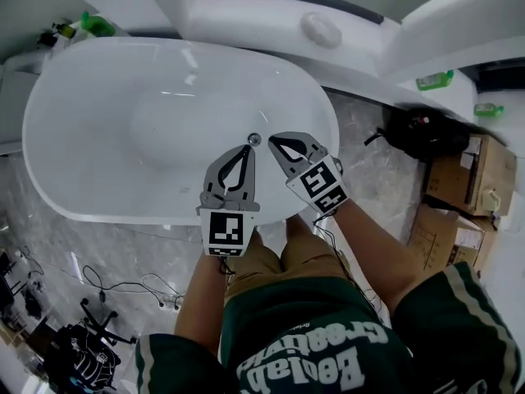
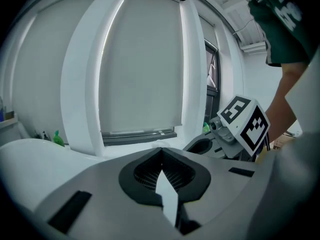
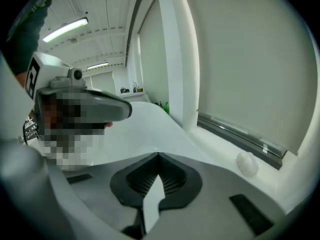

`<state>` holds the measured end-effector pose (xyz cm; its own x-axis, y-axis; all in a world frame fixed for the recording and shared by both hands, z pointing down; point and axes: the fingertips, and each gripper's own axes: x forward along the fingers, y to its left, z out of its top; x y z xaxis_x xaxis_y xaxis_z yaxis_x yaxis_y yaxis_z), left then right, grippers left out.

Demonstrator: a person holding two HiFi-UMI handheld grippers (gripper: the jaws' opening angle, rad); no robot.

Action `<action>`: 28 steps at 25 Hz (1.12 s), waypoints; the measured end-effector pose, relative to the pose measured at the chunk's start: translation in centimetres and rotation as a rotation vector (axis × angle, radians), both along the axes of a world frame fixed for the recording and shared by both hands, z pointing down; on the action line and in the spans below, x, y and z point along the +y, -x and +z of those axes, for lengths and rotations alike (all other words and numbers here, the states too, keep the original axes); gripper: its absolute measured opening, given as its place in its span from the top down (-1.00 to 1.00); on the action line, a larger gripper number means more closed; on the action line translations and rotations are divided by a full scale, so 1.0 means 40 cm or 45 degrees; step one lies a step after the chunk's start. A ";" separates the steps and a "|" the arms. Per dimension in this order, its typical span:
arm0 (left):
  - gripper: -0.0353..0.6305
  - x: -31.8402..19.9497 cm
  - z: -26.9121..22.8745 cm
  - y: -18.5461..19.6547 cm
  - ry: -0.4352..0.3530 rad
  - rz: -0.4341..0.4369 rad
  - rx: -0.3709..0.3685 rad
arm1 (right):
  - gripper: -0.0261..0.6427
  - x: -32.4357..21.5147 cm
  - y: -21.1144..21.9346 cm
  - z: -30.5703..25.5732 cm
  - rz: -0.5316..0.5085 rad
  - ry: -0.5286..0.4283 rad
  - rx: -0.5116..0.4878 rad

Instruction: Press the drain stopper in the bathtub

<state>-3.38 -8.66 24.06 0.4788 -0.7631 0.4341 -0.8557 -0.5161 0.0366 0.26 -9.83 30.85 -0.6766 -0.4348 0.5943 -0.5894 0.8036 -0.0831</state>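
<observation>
One bathtub (image 1: 74, 121); one drain stopper (image 1: 254, 139); two tools, the left tool (image 1: 248, 147) and the right tool (image 1: 271, 141); two marker cubes, one cube (image 1: 227, 230) on the left tool, one (image 1: 320, 183) on the right; one white round object (image 1: 321, 29); three green bottles, one (image 1: 98, 25) at far left, two (image 1: 435, 80) (image 1: 488, 109) at right; one black bag (image 1: 422, 131); two cardboard boxes, one box (image 1: 480, 167) above the other (image 1: 451, 236); one person (image 1: 312, 335).
</observation>
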 end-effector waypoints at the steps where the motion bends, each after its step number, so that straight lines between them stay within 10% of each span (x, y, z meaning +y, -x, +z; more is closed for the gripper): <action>1: 0.88 0.008 -0.022 -0.003 -0.002 0.000 -0.001 | 0.88 0.004 -0.005 -0.036 0.007 -0.010 -0.021; 28: 0.88 0.058 -0.432 -0.130 -0.248 0.014 -0.110 | 0.88 0.119 -0.152 -0.578 -0.078 -0.333 -0.346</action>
